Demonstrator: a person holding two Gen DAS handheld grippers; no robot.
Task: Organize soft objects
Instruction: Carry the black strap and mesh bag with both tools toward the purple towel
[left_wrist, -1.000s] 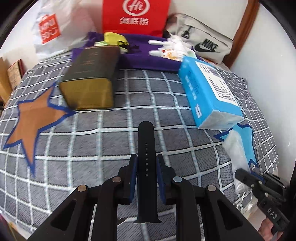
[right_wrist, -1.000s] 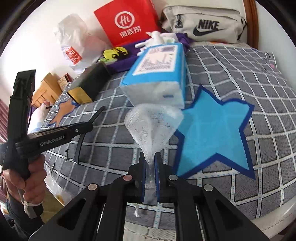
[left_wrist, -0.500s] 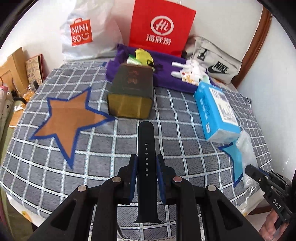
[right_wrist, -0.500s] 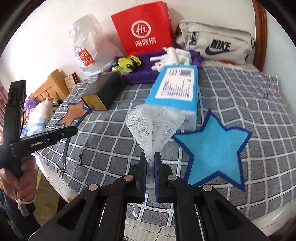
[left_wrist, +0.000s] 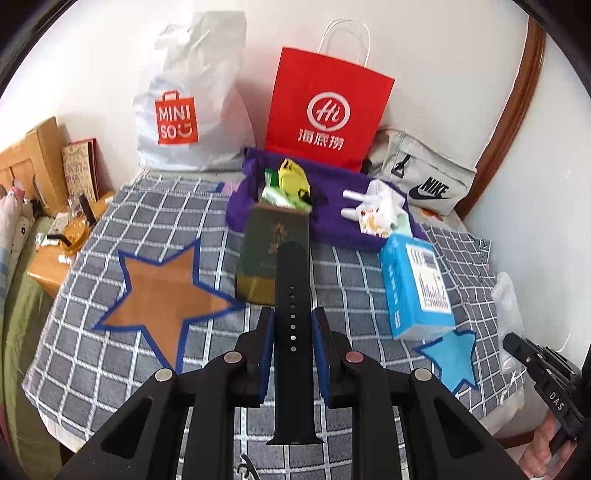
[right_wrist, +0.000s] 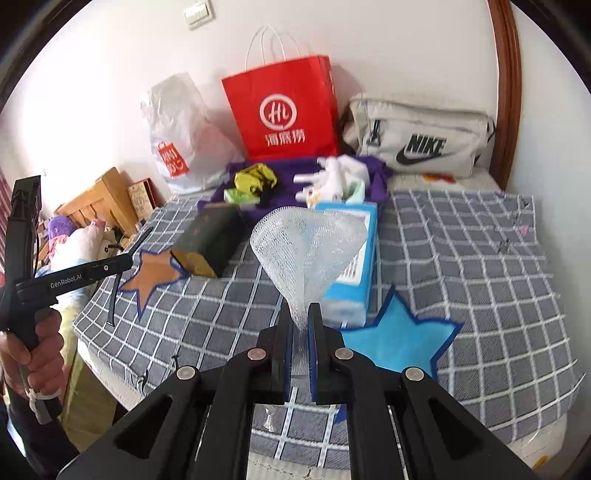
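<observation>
Both grippers are matte black plastic with blue pads lining the jaws and round silver screws along the arms. The left gripper (right_wrist: 74, 275) has "GenRobot.AI" in white lettering; "DAS" marks the right gripper (left_wrist: 546, 376).

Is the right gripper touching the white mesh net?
Touching. The right wrist view shows the right gripper shut on the white mesh net, its narrow end pinched between both pads.

White walls (left_wrist: 424, 44) back a bed under a grey checked cover (right_wrist: 480, 258); a curved wooden headboard (left_wrist: 517, 110) rises right, a wall switch (right_wrist: 198, 13) sits high, a wooden bedside cabinet (left_wrist: 40, 155) stands left.
</observation>
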